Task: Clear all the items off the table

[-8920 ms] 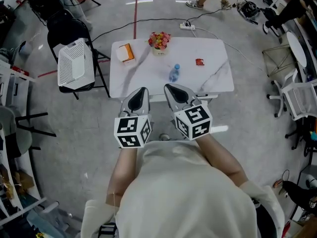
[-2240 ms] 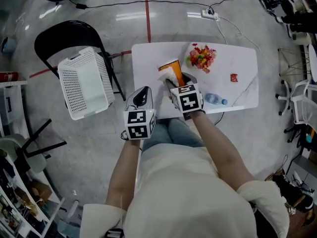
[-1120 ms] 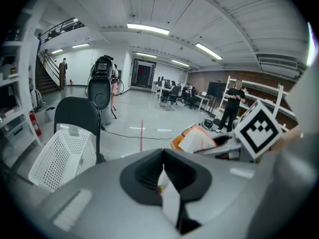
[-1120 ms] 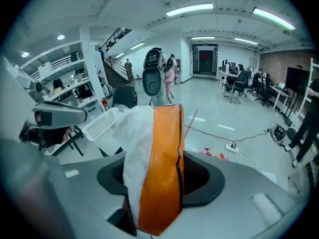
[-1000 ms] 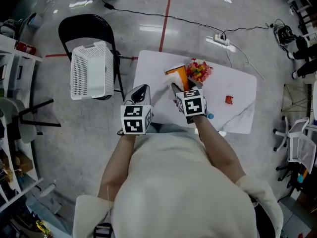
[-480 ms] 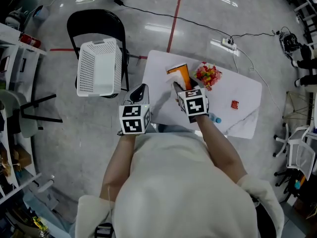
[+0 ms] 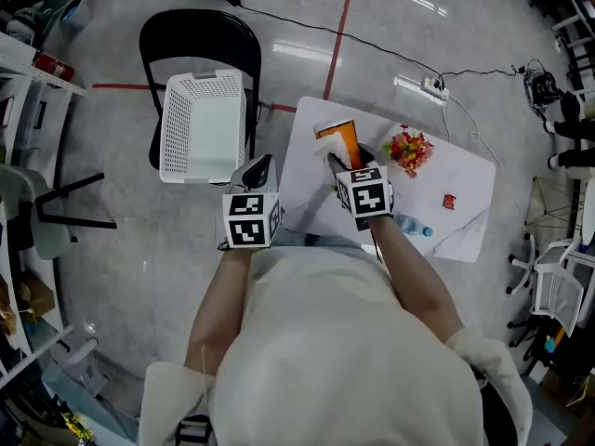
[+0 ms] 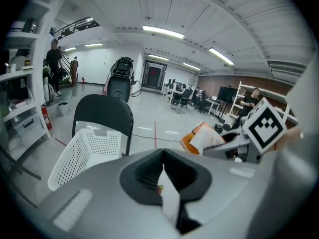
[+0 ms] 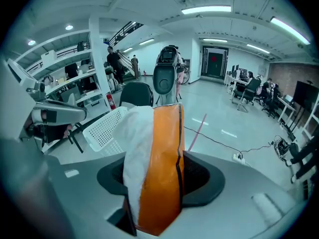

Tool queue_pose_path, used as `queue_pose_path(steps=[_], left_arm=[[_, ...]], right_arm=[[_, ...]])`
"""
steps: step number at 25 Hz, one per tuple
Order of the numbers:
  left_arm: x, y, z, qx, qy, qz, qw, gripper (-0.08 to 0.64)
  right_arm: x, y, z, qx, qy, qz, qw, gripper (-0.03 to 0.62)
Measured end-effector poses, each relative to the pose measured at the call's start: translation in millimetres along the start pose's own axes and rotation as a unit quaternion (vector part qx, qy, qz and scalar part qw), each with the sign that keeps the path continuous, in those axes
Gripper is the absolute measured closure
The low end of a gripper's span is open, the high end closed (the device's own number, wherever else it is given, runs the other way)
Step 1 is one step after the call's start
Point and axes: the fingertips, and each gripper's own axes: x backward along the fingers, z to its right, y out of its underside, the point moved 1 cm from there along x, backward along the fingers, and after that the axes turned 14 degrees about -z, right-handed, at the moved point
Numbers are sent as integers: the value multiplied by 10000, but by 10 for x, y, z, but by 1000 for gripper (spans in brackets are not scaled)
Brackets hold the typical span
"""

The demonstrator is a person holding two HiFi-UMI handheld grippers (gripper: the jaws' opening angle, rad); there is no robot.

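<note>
- Gripping the orange-and-white packet (image 7: 337,139), your right gripper (image 7: 342,167) has its jaws clamped on the packet's lower end.
- In the right gripper view the packet stands straight up out of the jaws, with the orange face on the right and the white face on the left.
- In the head view the packet's long axis runs from the jaws towards 12 o'clock. Its free end points away from you, over the far-left part of the white table (image 7: 307,189).
- Your left gripper (image 7: 257,170) is closed with nothing between its jaws. It sits just off the table's left edge.
- The white basket (image 7: 204,124) lies at 9 o'clock from the packet, resting on the black chair (image 7: 200,37). Its mouth faces up and its long axis runs 12 to 6.
- Only a narrow strip of bare floor separates the basket's right rim from the table's left edge.
- On the table, the flower bunch (image 7: 409,149) lies between 2 and 3 o'clock from the right gripper, near it but apart.
- The bottle (image 7: 412,225) lies on its side at 4 o'clock, just beside your right forearm.
- The small red item (image 7: 448,202) lies further out, between 3 and 4 o'clock, close to the table's right edge.
- Open floor runs at 12 o'clock beyond the table, crossed by a red line (image 7: 340,26) and a cable to a power strip (image 7: 430,85).
</note>
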Motion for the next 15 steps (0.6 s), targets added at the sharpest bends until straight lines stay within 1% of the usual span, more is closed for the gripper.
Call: queue_pose_path(steps=[6,15], left_arm=[[20,-97,-535,114,-50,-15,9999,549],[137,-104,-1258,403,-176,-62,9990,549]], right_arm=[[-170,-369,-348,126,-44,-65,9999,337],[-391,-845,-963,401,-203,-120,9989,337]])
